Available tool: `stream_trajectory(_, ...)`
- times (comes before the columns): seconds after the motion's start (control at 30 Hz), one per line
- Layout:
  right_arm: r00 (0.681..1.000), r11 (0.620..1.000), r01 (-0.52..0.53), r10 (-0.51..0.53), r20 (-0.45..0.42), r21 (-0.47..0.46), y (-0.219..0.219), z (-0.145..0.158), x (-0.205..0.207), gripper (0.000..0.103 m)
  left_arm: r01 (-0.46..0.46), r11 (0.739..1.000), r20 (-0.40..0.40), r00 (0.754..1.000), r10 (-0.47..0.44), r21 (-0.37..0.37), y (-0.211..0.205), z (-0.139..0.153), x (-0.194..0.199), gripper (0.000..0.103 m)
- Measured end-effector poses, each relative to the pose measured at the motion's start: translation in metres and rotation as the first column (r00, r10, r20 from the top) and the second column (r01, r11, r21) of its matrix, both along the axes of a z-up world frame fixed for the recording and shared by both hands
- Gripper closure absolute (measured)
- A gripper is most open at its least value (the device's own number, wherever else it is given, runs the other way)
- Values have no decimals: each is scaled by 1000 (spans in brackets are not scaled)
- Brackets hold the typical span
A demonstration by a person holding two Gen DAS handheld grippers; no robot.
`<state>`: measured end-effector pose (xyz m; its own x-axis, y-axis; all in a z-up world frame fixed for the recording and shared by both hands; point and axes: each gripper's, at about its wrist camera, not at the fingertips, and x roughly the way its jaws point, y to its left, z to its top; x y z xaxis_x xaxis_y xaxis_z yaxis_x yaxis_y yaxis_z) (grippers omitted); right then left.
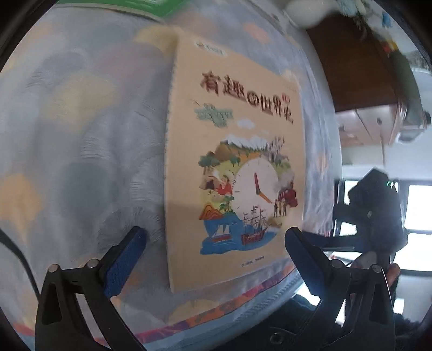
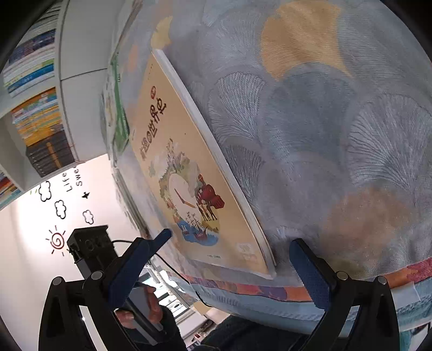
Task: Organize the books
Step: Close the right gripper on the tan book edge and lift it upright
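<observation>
A beige picture book (image 1: 237, 162) with a clock and ships on its cover lies flat on the table's blue-grey leaf-patterned cloth (image 1: 81, 140). My left gripper (image 1: 216, 251) hovers over the book's near end, jaws wide open, with nothing pressed between the blue pads. In the right wrist view the same book (image 2: 189, 172) lies slantwise, and its near corner sits between the spread fingers of my right gripper (image 2: 229, 256), which is open and not touching it. A green-edged book (image 2: 118, 113) lies beyond it, also visible as a green book (image 1: 121, 6) at the top of the left wrist view.
The cloth's orange-trimmed front edge (image 2: 256, 291) runs just below the book. A bookshelf (image 2: 35, 102) full of books stands at the far left beside a white wall with decals. A hand (image 2: 151, 302) holds the other gripper's black body (image 2: 89, 248) off the table's edge.
</observation>
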<state>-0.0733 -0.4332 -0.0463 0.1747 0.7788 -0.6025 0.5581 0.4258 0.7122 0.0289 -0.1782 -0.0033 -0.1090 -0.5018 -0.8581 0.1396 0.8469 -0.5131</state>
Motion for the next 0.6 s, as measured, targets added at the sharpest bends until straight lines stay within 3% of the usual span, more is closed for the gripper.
stream_trajectory(0.13, 998, 999, 11, -14, -57, -42, 9, 2, 7, 0, 85, 996, -4, 996, -85, 15, -10, 1, 2, 1)
stream_trajectory(0.27, 996, 999, -17, 19, -82, 32, 30, -3, 20, 0, 56, 998, 5, 998, -56, -14, -2, 3, 1, 1)
stream_trajectory(0.33, 996, 999, -16, 13, -86, -33, 36, -4, 21, 0, 32, 998, 8, 999, -32, -53, 5, 3, 1, 1)
stream_trajectory(0.4, 997, 999, -23, 20, -79, -32, 34, -2, 20, 0, -4, 994, 2, 1000, 4, -108, 15, 1, 1, 1)
stream_trajectory(0.53, 996, 986, 84, -84, -3, 147, 17, 1, 5, 3, -59, 974, -24, 998, 54, -219, 30, -5, 6, 1)
stream_trajectory(0.6, 982, 932, 176, -190, 13, 318, 5, -1, -5, 4, -132, 937, -73, 991, 114, -322, 45, -11, 9, 1)
